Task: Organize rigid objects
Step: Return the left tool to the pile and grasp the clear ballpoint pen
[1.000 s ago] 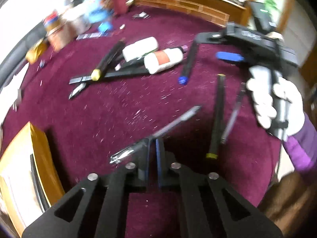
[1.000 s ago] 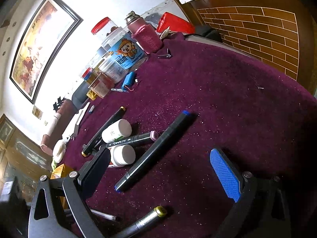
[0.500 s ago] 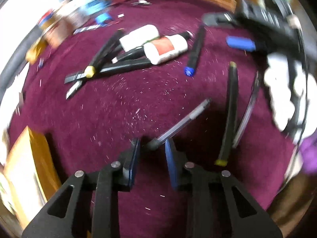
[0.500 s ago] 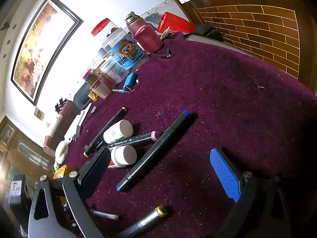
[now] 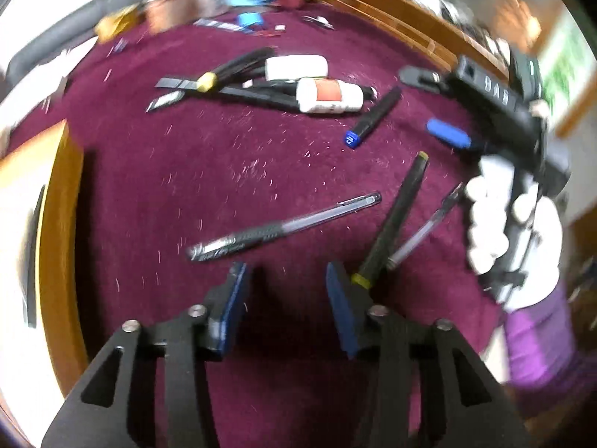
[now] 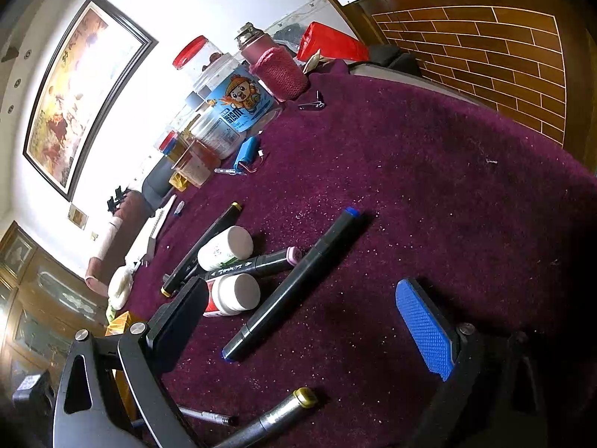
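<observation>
A maroon cloth (image 6: 429,156) is covering the table, speckled with pale flecks. A black marker (image 6: 294,287) is showing blue ends; another marker (image 5: 391,220) is wearing yellow bands. A white bottle (image 5: 330,95) is carrying a red label. A jar (image 6: 231,112) is showing a blue cartoon label. The pads (image 6: 425,330) are showing blue with a fine diamond texture.

We see our left gripper (image 5: 285,280) pointing steeply down, its blue-padded jaws opening with nothing between them. Our right gripper (image 6: 306,306) angles down more gently, jaws spread wide and empty. In the left wrist view that right gripper (image 5: 433,106) shows from the side, black with one blue pad, gripped at its handle by our right hand (image 5: 511,224) in a white glove, with a purple sleeve (image 5: 537,347) below the wrist
</observation>
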Demonstrator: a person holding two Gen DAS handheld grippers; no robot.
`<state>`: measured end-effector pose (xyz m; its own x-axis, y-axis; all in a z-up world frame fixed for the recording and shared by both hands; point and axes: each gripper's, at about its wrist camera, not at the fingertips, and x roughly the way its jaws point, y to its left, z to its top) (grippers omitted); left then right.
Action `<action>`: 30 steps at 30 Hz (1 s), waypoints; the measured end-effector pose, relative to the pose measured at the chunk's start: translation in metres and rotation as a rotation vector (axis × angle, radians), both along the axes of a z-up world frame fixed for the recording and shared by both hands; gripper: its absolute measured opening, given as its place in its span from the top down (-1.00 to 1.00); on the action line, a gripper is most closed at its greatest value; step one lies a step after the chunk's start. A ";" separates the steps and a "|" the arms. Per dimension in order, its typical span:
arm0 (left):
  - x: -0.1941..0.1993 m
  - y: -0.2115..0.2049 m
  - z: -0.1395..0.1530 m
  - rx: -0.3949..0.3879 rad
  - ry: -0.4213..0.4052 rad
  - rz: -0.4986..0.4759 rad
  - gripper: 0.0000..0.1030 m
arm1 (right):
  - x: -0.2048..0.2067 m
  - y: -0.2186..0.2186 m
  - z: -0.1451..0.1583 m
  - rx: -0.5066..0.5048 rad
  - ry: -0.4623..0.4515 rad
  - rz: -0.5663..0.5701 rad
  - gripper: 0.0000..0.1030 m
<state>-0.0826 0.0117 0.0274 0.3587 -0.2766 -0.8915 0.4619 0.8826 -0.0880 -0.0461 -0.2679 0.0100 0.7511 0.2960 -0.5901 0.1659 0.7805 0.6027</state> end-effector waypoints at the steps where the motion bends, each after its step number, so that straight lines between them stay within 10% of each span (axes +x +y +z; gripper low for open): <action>1: -0.003 0.007 0.001 -0.031 0.020 0.040 0.17 | 0.000 0.001 0.000 -0.002 0.001 0.000 -0.92; 13: 0.042 0.026 -0.015 -0.342 0.173 0.269 -0.26 | 0.000 0.001 0.001 -0.014 0.003 -0.002 -0.92; 20: 0.067 -0.026 -0.014 -0.121 0.036 0.218 -0.45 | -0.001 0.001 0.000 -0.006 0.000 -0.003 -0.92; 24: 0.045 -0.053 -0.023 0.058 -0.155 0.074 0.75 | -0.001 0.001 0.000 -0.006 0.000 -0.004 -0.92; 30: 0.026 -0.029 -0.014 0.042 -0.104 0.017 0.82 | -0.001 0.002 0.000 -0.009 0.001 -0.003 -0.92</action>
